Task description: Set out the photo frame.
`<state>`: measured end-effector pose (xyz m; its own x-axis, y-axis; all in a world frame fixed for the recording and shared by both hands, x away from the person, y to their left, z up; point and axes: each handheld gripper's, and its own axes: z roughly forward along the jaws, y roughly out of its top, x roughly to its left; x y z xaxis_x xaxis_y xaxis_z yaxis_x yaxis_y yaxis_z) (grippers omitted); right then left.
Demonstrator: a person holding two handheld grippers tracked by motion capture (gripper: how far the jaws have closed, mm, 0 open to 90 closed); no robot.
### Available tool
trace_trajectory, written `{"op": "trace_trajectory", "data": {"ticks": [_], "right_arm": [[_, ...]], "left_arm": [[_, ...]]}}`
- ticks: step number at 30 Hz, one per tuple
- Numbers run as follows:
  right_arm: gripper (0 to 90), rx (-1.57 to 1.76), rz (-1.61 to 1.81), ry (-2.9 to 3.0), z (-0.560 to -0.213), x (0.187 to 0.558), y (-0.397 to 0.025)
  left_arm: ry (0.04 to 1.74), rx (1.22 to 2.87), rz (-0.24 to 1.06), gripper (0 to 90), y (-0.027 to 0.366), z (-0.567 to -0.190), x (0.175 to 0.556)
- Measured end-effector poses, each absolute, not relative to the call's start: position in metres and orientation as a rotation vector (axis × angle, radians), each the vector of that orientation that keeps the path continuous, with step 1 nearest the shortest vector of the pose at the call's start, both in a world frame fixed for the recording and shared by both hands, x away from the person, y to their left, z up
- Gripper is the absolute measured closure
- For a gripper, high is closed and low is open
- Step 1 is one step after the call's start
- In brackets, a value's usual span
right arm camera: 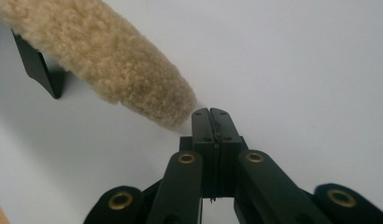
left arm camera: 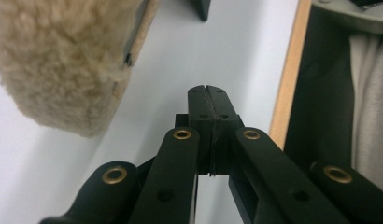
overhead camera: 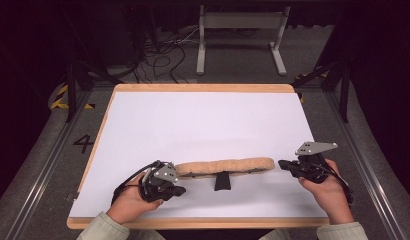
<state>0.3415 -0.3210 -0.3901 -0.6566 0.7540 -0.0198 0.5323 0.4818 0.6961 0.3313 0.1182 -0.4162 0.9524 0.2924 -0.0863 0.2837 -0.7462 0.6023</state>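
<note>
A long tan fleece-covered pad (overhead camera: 224, 166) lies across the near part of the white table (overhead camera: 203, 120), with a black bracket (overhead camera: 223, 182) jutting from its near side. My left gripper (overhead camera: 179, 190) rests by the pad's left end, jaws pressed together on nothing. In the left gripper view the fleece end (left arm camera: 59, 60) hangs to the upper left of the shut tip (left arm camera: 209, 87). My right gripper (overhead camera: 281, 164) sits just off the pad's right end, also shut and empty. The right gripper view shows the fleece tip (right arm camera: 133, 74) almost touching the jaw tip (right arm camera: 210, 110), with the bracket (right arm camera: 38, 65) behind.
The table has a wooden rim (overhead camera: 203, 88), and its near edge (left arm camera: 285, 84) runs close beside my left gripper. Behind the table stand a grey metal frame (overhead camera: 240, 35) and loose cables (overhead camera: 163, 60) on the floor. Tripod legs (overhead camera: 75, 85) flank both sides.
</note>
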Motion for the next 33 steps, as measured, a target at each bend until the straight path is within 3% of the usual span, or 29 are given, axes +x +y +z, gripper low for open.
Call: {"op": "trace_trajectory", "data": {"ticks": [33], "right_arm": [[90.0, 1.048, 1.009, 2.329, -0.399, 0.348, -0.314]], "left_arm": [[0.648, 2.428, 0.111, 90.0, 0.126, -0.443, 0.355]]}}
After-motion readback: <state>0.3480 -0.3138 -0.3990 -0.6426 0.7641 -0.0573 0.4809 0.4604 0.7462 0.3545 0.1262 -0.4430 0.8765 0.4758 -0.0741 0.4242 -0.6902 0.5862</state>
